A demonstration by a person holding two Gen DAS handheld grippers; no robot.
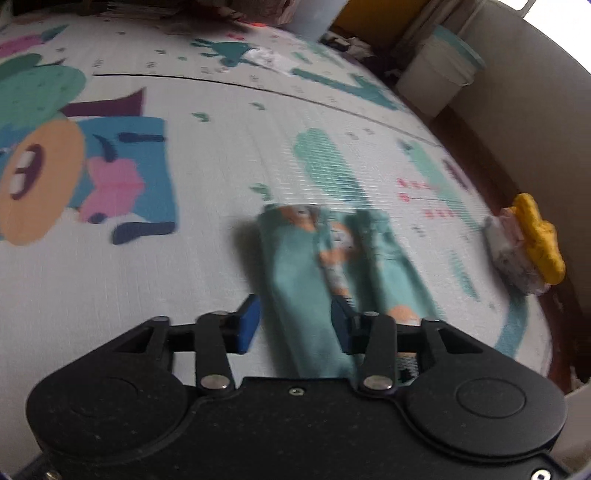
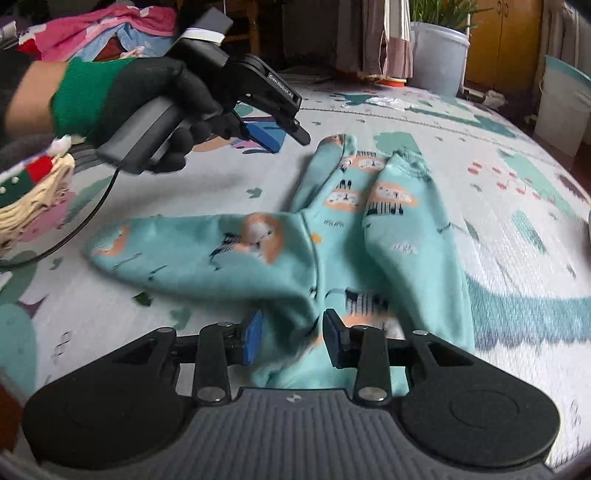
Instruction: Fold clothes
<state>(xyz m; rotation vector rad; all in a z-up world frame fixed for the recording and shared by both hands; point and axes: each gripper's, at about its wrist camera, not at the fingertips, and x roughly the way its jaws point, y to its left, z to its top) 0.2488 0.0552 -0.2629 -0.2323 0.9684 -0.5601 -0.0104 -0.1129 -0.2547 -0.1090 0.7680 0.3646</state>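
A teal garment with orange and white animal prints lies on the play mat. One part is folded out to the left, and two narrower parts point away from me. My right gripper sits low at the near end of the cloth. Its blue-padded fingers stand apart with fabric between them, not pinched. A gloved hand holds my left gripper above the mat, left of the far tips. In the left wrist view the left gripper is open and the garment shows through the gap.
A small folded stack topped by a yellow item sits at the mat's right edge. Folded clothes lie at the left and a loose pink and blue pile lies behind. White buckets stand beyond the mat. A cable trails from the left gripper.
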